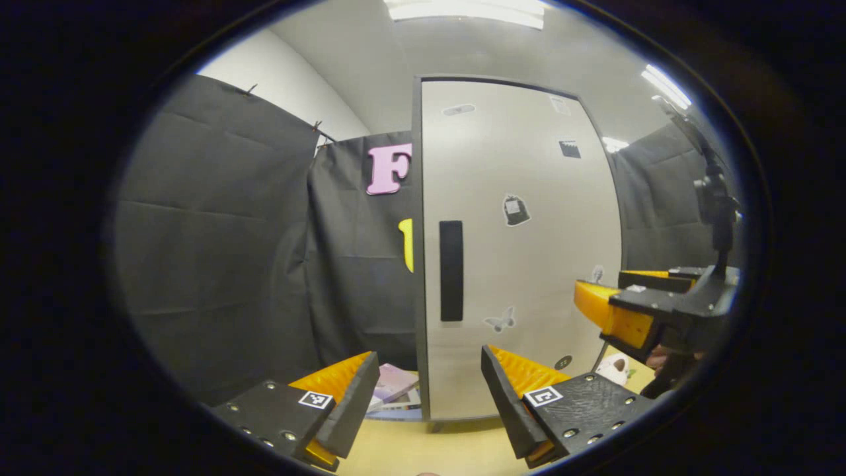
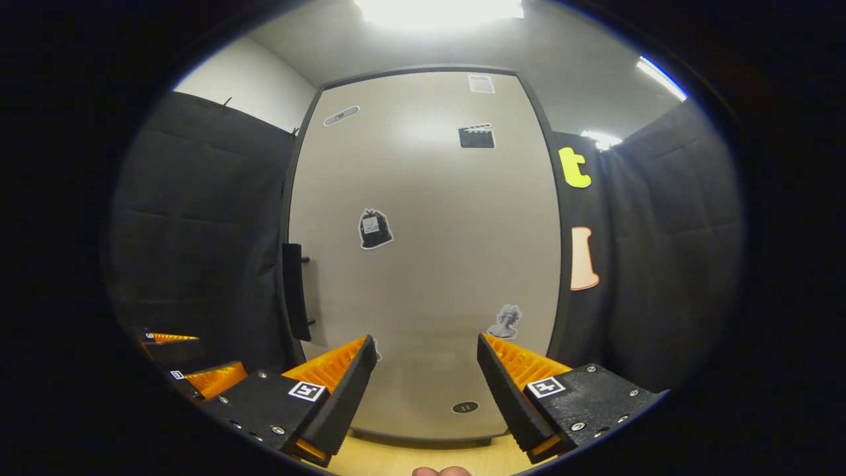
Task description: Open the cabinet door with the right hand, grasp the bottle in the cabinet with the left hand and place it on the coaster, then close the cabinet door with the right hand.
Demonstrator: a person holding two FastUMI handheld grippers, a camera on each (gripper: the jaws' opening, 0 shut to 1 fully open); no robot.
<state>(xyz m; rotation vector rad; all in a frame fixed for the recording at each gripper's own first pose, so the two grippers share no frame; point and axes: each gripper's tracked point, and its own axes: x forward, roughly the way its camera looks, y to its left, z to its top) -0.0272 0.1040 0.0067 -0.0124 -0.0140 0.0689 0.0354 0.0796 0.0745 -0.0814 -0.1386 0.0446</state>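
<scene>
We face the closed cabinet door (image 2: 423, 251), standing on the desk (image 1: 423, 449) toward its far edge; its dark handle (image 1: 451, 271) runs down the door's left edge. Our left gripper (image 1: 429, 390) is spread and holds nothing, near the handle. Our right gripper (image 2: 426, 377) is also spread, apart from the door. Small books (image 1: 395, 387) lie left of the cabinet.

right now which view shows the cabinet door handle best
The left gripper view: the handle faces the camera square on, a dark upright bar near the door's left edge. In the right gripper view the handle shows edge-on at the door's left side, so its front is hard to see.
</scene>
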